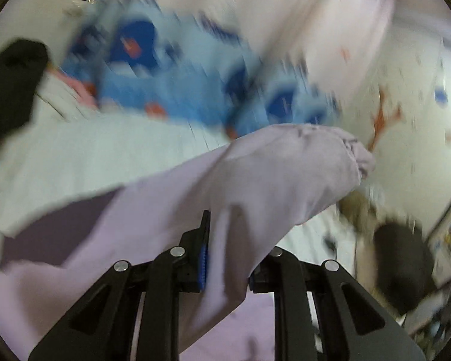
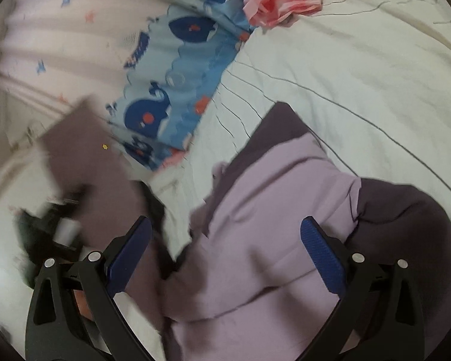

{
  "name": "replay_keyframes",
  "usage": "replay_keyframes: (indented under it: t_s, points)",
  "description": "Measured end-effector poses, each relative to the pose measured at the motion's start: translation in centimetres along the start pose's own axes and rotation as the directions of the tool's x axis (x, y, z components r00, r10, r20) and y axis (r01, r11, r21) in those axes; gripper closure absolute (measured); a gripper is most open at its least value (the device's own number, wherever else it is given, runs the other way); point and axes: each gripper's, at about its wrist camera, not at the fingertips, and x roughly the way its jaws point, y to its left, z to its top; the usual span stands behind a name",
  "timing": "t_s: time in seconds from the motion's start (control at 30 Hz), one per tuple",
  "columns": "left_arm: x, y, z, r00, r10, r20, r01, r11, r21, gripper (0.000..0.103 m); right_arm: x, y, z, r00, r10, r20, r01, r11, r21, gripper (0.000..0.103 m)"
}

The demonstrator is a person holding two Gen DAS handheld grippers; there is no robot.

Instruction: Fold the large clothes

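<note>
A: What's under everything?

B: White bed sheet (image 2: 345, 69) w/ thin dark stripes, fills most of the right wrist view. On it, far side, a blue whale-print cloth (image 2: 171, 84), and a crumpled pink cloth (image 2: 282, 0) past that, near the top edge.

A: And the task item?

B: Lilac garment (image 2: 255, 225) w/ darker purple parts, lying on the sheet directly ahead of the right gripper (image 2: 225, 255). One sleeve (image 1: 285, 174) of it is lifted off the bed, cuff end hanging fwd in the left wrist view.

A: Jaws?

B: Left gripper (image 1: 225, 258): together, clamped on the sleeve fabric, cloth bunched between the blue pads and draped over one side. Right: jaws wide apart, nothing pinched, garment body just below and between the two fingers.

A: So which step?

B: I'd say an early fold, sleeve being carried across toward the body. Left view is badly smeared, so can't say exactly where the sleeve ends up rel. to the torso.

A: Next move needs?

B: Prob. lay the sleeve flat over the lilac body, no twist, then let go. Right one looks placed to pin or grab the body so it doesn't drag. Risk: thin fabric slipping from the pads mid-swing.
</note>
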Motion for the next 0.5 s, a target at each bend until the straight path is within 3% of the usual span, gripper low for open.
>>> replay_keyframes:
  t_s: [0.07,0.13,0.2,0.5]
  points:
    - [4.9,-1.2,-4.8,0.993,0.043,-0.107,-0.036,0.997,0.075,0.083,0.5,-1.9,0.9,0.994,0.105,-0.041,-0.100,0.990,0.099,0.007]
    - [9.3,-1.3,-9.8,0.967,0.125,-0.224,-0.088,0.982,0.167,0.083,1.3,-4.3,1.3,0.981,0.176,-0.078,-0.154,0.961,0.231,0.007]
    - [10.3,-0.7,-12.5,0.961,0.146,-0.234,-0.097,0.974,0.207,0.083,1.9,-6.0,1.4,0.975,0.202,-0.091,-0.166,0.937,0.308,0.007]
    - [7.3,-0.2,-12.2,0.975,0.093,-0.202,-0.054,0.981,0.188,0.083,3.7,-5.6,2.7,0.962,0.261,-0.076,-0.230,0.931,0.283,0.007]
